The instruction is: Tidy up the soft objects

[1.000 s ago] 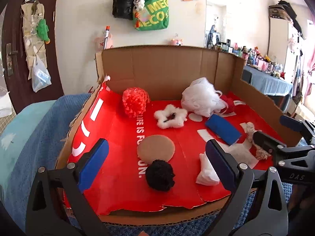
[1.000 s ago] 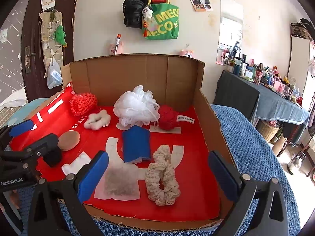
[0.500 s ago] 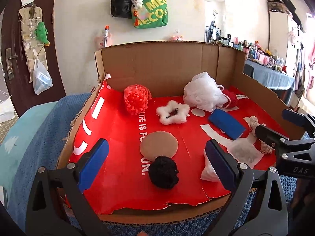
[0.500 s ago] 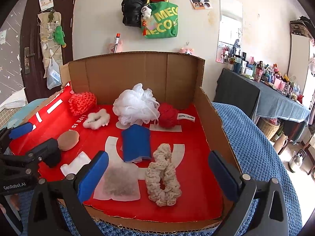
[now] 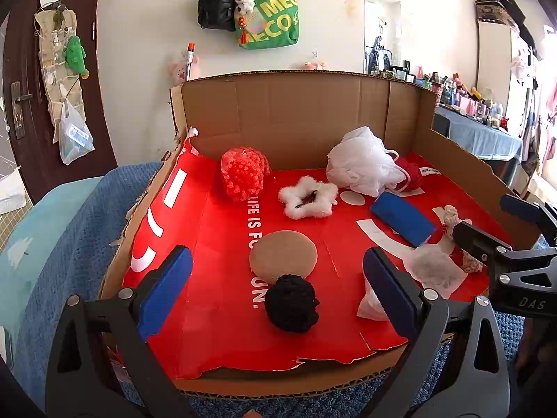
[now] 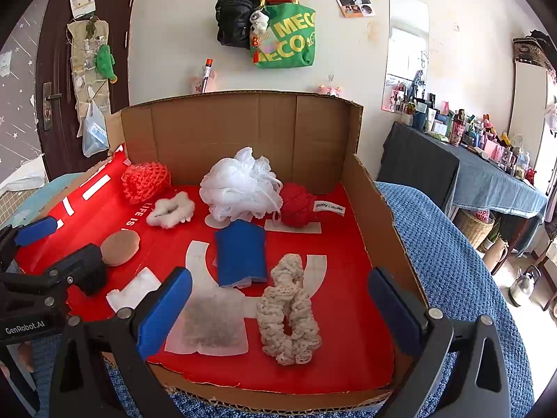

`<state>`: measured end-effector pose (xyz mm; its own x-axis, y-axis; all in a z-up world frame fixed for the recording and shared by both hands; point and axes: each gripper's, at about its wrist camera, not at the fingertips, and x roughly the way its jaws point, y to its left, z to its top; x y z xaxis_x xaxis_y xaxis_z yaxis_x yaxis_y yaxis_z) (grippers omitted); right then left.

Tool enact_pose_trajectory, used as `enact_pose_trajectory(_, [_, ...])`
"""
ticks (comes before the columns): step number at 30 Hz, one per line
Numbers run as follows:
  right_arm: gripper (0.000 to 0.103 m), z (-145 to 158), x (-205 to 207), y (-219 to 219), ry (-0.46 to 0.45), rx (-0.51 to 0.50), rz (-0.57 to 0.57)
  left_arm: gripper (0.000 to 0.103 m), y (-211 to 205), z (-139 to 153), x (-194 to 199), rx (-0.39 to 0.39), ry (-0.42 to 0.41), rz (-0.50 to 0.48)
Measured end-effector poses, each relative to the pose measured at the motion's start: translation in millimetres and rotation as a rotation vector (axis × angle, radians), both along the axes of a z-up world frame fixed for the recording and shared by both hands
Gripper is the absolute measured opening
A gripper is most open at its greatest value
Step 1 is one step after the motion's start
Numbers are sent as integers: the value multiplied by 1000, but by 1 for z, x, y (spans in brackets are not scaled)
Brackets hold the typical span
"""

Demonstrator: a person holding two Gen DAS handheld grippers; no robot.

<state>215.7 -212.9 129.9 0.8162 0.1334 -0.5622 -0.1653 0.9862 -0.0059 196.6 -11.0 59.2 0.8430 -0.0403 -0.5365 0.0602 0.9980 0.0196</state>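
A shallow cardboard box [image 6: 376, 209] with a red printed liner sits on a blue knitted blanket [image 6: 452, 261], its near side cut low and its far and side walls standing up. The left gripper [image 5: 276, 287] hangs at the near edge with its blue-padded fingers spread wide and nothing between them; the black pom-pom [image 5: 291, 303] lies on the liner just beyond the gap, touching the near rim of a flat tan round pad [image 5: 282, 257]. The right gripper [image 6: 278, 308] is likewise wide apart and empty, hovering at the near edge over a grey-centred white sachet [image 6: 209, 324] and the near end of a cream crocheted scrunchie [image 6: 289, 310]. Between those two, a little farther in, lies a folded blue cloth [image 6: 240, 252]. Along the far wall, from left to right, are an orange-red crocheted ball [image 6: 146, 181], a white fluffy scrunchie [image 6: 170, 209] slightly nearer, a big white mesh bath pouf [image 6: 240, 184] and a red knitted ball [image 6: 297, 205] with a white label, the pouf and the red ball touching. A folded white tissue [image 6: 132, 292] lies near the front, left of the sachet. On the wall beyond hang a green tote bag [image 6: 285, 38] and a black bag [image 6: 233, 21].
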Motion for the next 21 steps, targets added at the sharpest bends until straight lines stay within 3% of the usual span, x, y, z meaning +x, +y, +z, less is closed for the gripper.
enact_pose_trajectory(21, [103,0,0,1,-1,-4,1,100,-2,0,0,4,-2,-9])
